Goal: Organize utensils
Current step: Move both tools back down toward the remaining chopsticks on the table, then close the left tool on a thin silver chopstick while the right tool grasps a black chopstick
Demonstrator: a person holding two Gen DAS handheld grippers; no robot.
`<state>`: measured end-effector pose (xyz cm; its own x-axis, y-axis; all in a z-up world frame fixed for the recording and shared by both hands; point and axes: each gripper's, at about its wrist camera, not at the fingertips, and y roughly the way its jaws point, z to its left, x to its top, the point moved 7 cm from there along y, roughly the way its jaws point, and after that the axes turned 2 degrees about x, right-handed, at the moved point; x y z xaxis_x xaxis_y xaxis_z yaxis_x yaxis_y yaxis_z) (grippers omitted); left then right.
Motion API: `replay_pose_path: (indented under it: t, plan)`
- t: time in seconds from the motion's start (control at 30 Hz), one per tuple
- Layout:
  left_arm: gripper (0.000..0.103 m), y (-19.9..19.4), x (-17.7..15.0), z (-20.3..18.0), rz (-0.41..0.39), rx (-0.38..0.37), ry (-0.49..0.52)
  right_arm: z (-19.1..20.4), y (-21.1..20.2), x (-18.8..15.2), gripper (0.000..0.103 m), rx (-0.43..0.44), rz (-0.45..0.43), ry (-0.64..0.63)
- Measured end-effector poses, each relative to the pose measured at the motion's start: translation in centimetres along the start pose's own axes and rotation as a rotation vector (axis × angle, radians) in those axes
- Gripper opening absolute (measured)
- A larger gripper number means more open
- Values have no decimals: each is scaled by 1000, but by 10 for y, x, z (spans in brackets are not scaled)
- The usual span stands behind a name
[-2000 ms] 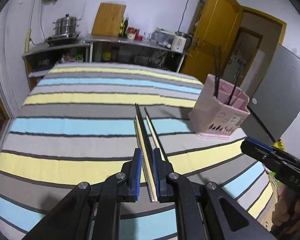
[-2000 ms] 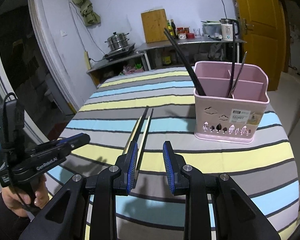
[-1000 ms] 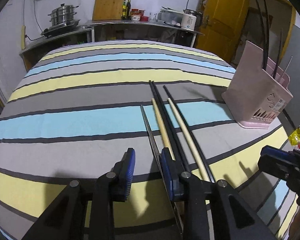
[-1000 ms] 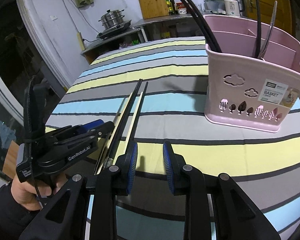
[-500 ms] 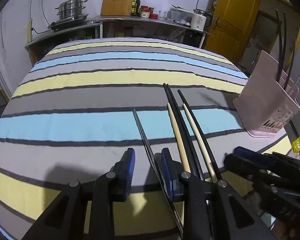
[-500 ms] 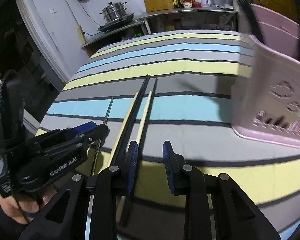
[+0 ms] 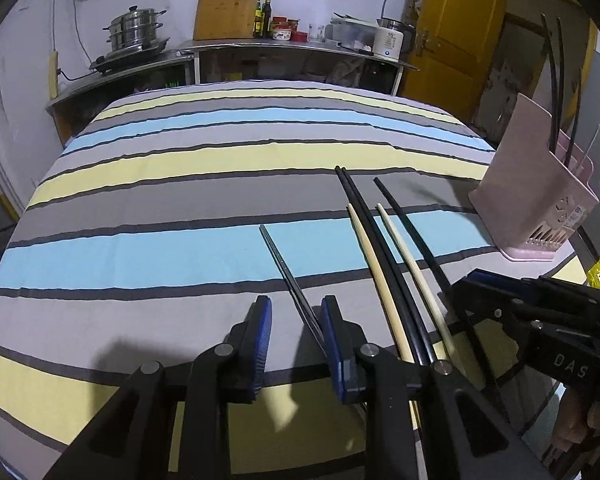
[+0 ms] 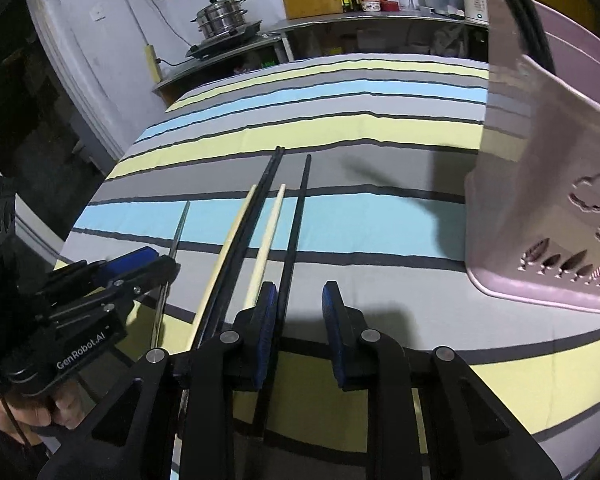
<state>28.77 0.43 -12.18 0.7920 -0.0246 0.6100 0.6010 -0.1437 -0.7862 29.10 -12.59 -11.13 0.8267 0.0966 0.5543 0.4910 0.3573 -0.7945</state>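
While six chopsticks lie on the striped cloth (image 7: 140,248), three black chopsticks (image 7: 384,248), two pale chopsticks (image 7: 370,252) and one metal chopstick (image 7: 288,276), your left gripper (image 7: 296,340) straddles the metal one, jaws apart. Your right gripper (image 8: 298,322) is closing, a black stick just inside its left pad. One pink basket (image 8: 548,216) stands right.

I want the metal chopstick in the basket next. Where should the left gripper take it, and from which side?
Grip the metal chopstick at its near end, coming from above with one pad either side. It lies flat on the cloth, thin and apart from the others, already between the left gripper's open pads.
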Motion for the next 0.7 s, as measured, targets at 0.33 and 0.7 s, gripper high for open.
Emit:
replay_pose_path:
  t: [0.33,0.7]
  plan:
    - [26,9,12,6,28,-7,-78,8,19,23,24,-59,12,-61]
    - [9,20,24,5,47,46,-55,4,29,37,8,-89,25,-87]
